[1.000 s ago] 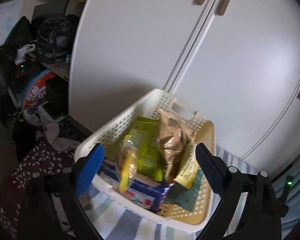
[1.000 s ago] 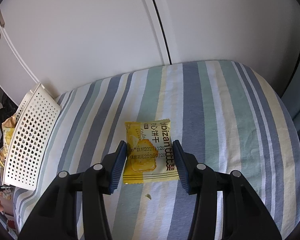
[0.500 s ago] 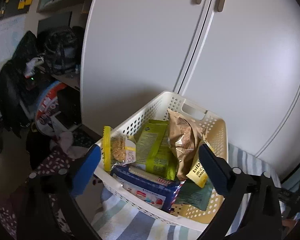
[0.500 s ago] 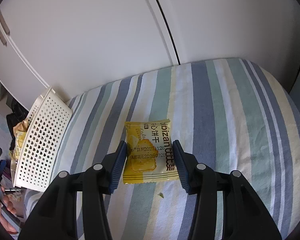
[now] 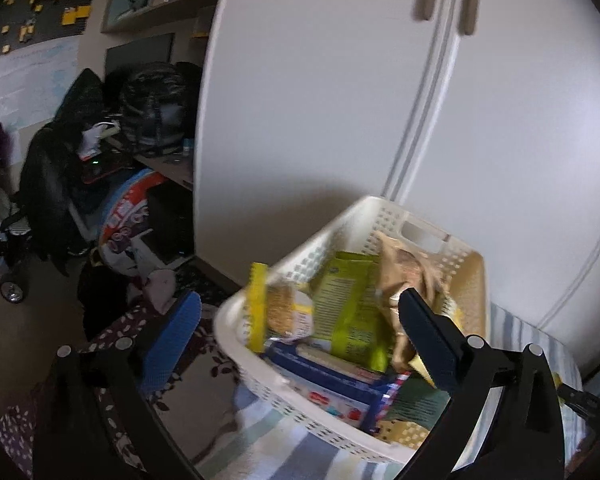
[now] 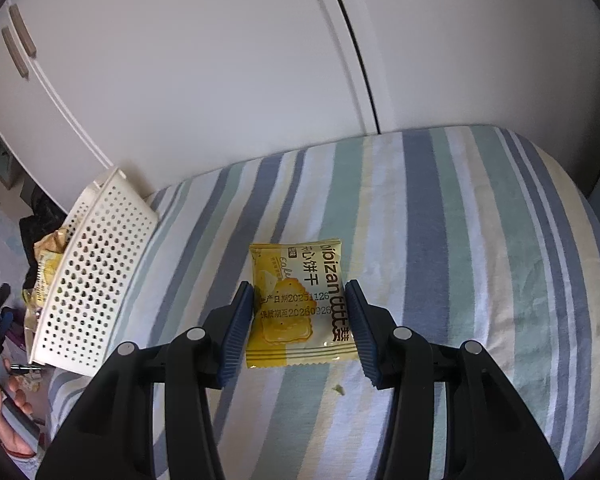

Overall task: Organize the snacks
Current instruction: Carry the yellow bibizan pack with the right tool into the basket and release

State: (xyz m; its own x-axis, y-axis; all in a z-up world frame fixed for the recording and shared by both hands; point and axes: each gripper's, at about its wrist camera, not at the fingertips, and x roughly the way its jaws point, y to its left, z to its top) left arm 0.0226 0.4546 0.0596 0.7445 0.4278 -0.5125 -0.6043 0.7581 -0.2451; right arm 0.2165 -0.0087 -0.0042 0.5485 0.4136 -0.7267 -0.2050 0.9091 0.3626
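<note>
My right gripper (image 6: 300,332) is shut on a yellow biscuit packet (image 6: 296,296), its blue pads (image 6: 238,328) pressed against the packet's two side edges just above the striped bedsheet (image 6: 460,240). A white perforated basket (image 5: 380,220) sits at the bed's left end and shows from the side in the right wrist view as the basket (image 6: 96,280). It holds a green packet (image 5: 348,300), a brown bag (image 5: 404,264), a blue pack (image 5: 332,384) and a small yellow-edged cracker packet (image 5: 280,308) leaning on its near-left rim. My left gripper (image 5: 300,344) hangs wide open in front of the basket, holding nothing.
White cupboard doors (image 6: 220,80) rise right behind the bed and basket. Left of the bed, the floor is cluttered with dark bags (image 5: 148,108), a round printed item (image 5: 128,216) and a patterned rug (image 5: 112,332). A person's hand (image 6: 8,412) shows low beside the basket. A crumb (image 6: 340,389) lies on the sheet.
The left gripper has drawn back and swung left from the basket, leaving the small cracker packet on the rim. The right gripper has shifted left with the yellow packet, away from the crumb.
</note>
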